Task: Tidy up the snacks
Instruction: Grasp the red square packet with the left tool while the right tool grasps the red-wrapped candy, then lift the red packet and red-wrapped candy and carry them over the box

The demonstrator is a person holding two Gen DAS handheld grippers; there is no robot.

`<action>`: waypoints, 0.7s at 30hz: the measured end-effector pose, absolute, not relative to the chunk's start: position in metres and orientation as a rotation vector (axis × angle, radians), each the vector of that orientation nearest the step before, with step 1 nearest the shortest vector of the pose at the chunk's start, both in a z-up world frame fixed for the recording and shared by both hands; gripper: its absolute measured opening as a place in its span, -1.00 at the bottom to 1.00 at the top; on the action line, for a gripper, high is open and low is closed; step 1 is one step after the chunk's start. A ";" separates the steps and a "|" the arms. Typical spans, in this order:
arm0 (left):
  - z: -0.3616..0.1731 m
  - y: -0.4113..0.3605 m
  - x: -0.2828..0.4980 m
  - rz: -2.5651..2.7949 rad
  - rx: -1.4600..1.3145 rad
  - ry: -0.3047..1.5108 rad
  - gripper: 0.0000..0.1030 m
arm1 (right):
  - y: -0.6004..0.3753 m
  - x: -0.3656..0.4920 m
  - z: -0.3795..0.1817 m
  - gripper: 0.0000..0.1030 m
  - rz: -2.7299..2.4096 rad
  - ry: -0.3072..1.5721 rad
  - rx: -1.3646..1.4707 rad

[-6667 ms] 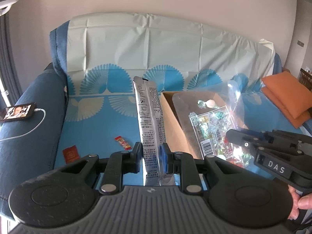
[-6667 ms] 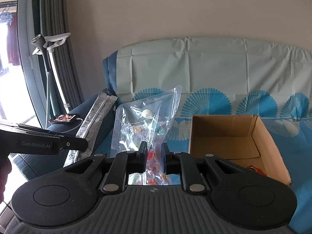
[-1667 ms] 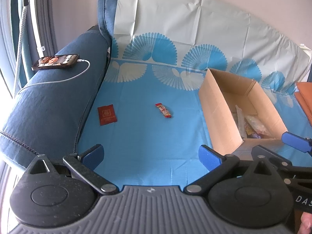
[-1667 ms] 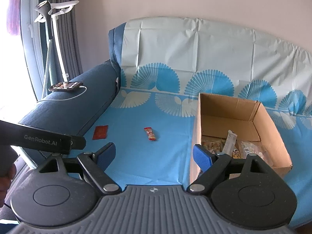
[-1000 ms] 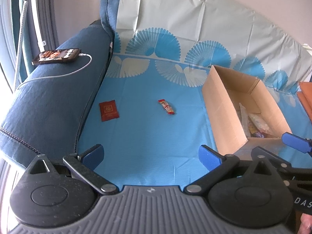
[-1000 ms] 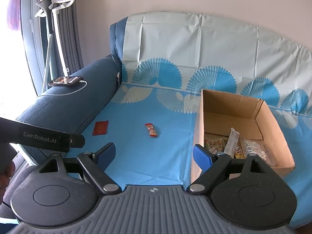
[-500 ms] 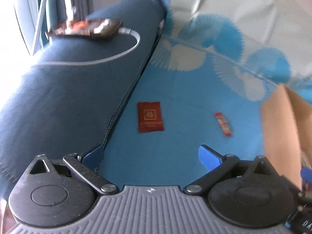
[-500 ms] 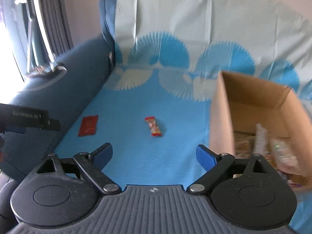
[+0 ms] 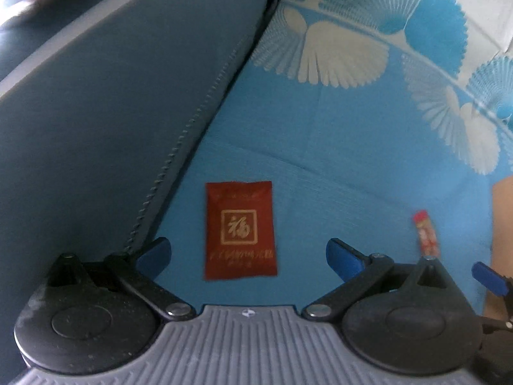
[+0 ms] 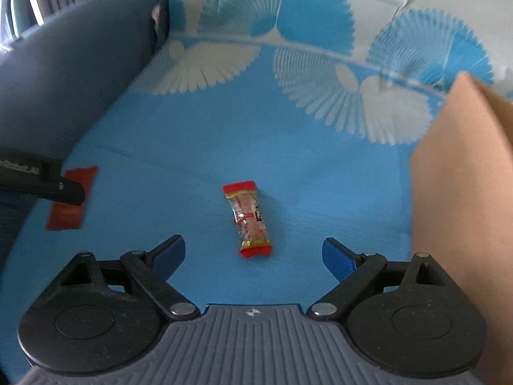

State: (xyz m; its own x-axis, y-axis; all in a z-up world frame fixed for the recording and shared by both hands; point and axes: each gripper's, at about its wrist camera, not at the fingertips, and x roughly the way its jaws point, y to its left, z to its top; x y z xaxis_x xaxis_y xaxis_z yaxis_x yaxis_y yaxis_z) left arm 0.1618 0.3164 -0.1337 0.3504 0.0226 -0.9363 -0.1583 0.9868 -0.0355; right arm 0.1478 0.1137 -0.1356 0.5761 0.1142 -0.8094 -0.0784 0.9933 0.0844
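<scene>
We hold both tools wide open and empty. The red packet (image 9: 239,229) lies flat on the sofa cover (image 9: 336,147) just ahead of the left tool (image 9: 248,255); the candy (image 10: 249,221) lies ahead of the right tool (image 10: 253,253). Both look light, thin and crinkly, so we judge it best to pinch each across its middle.

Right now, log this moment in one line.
left claw: open, over flat dark-red packet | right claw: open, over red-ended clear candy wrapper
</scene>
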 end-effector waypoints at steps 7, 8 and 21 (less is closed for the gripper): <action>-0.171 0.317 0.179 0.138 -0.126 1.248 1.00 | 0.115 0.177 -0.167 0.91 0.118 0.970 0.059; -0.172 0.318 0.179 0.143 -0.130 1.234 1.00 | 0.116 0.178 -0.168 0.94 0.119 0.968 0.063; -0.144 0.310 0.173 0.155 -0.095 1.136 -0.03 | 0.123 0.165 -0.150 -0.57 0.252 0.887 0.080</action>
State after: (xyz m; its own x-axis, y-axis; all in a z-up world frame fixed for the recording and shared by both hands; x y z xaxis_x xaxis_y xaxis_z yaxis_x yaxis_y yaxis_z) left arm 0.1725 0.3099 -0.1442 0.4117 0.0752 -0.9082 -0.1715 0.9852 0.0039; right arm 0.1652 0.1233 -0.1504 0.6042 0.2507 -0.7564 -0.1845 0.9674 0.1732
